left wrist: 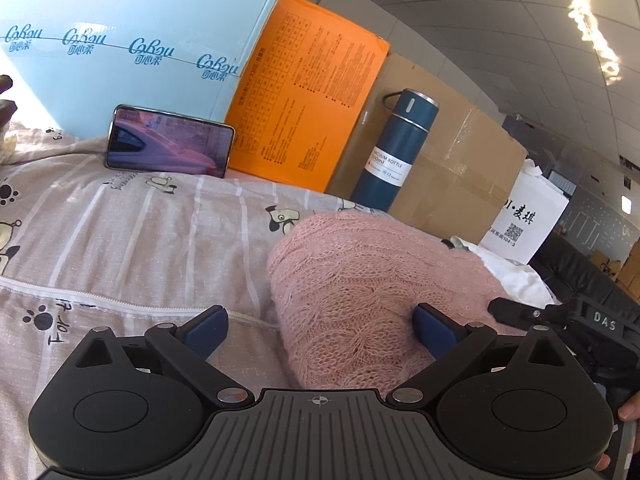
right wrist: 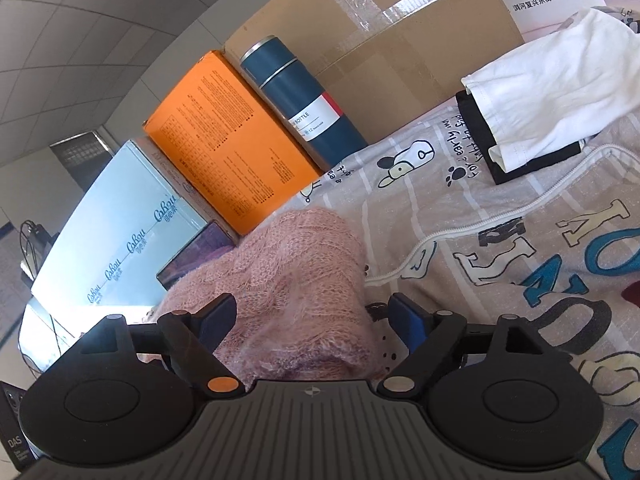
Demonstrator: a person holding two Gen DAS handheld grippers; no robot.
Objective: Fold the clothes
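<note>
A pink knitted sweater (left wrist: pixel 360 280) lies bunched on a printed bedsheet (left wrist: pixel 140 240). My left gripper (left wrist: pixel 320 332) is open, its jaws wide apart; the right blue pad presses into the sweater's near edge and the left pad rests over the sheet. The right gripper's black body (left wrist: pixel 580 320) shows at the right of this view. In the right wrist view the sweater (right wrist: pixel 296 288) fills the gap between the jaws of my right gripper (right wrist: pixel 308 320), which is open. Its fingertips (right wrist: pixel 408 320) straddle the knit without pinching it.
Along the back stand a light blue box (left wrist: pixel 120 40), an orange box (left wrist: pixel 304 100), a brown carton (left wrist: pixel 440 168) and a blue vacuum bottle (left wrist: pixel 396 148). A phone (left wrist: pixel 168 140) leans on the blue box. Folded white and black clothes (right wrist: pixel 540 100) lie at the right.
</note>
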